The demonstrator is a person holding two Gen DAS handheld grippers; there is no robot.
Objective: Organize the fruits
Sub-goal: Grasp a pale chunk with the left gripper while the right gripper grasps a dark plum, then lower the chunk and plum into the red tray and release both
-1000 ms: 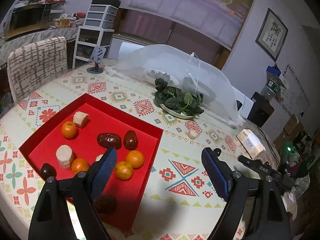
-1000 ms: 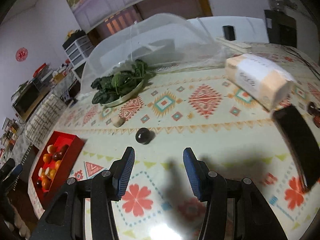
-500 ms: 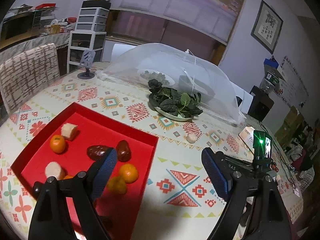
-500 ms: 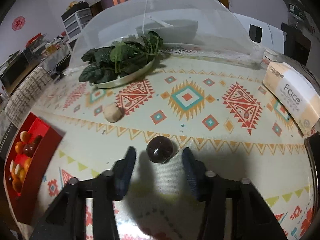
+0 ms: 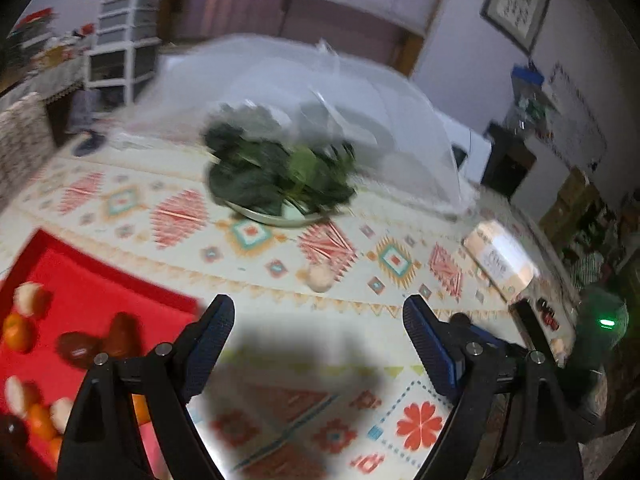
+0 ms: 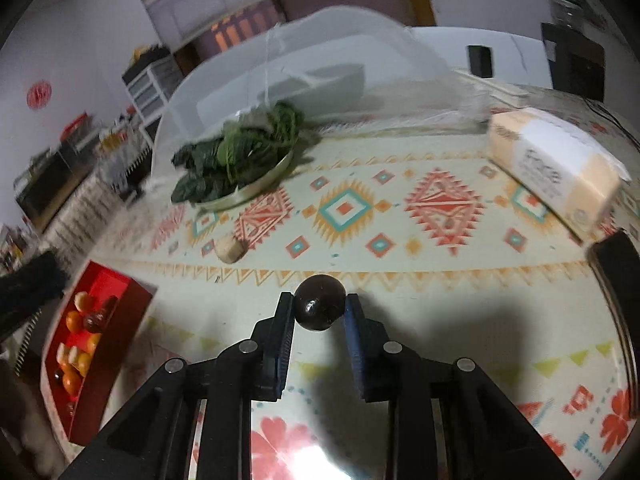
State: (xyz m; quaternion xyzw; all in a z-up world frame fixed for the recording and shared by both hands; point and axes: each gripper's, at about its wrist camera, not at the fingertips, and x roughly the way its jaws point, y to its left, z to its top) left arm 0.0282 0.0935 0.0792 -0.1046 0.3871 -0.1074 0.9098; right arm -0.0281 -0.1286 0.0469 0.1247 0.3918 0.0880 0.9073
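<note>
the right gripper (image 6: pixel 320 309) has just closed on a dark round fruit (image 6: pixel 319 306) on the table (image 6: pixel 420 280). the left gripper (image 5: pixel 318 320) hangs wide open and empty beside the red tray (image 5: pixel 80 272).

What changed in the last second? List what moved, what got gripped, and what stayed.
The right gripper advanced on the dark round fruit; its jaws have just closed and now clamp it. The left gripper, jaws open and empty, swung right, away from the red tray. The pale chunk and plate of greens stayed put.
</note>
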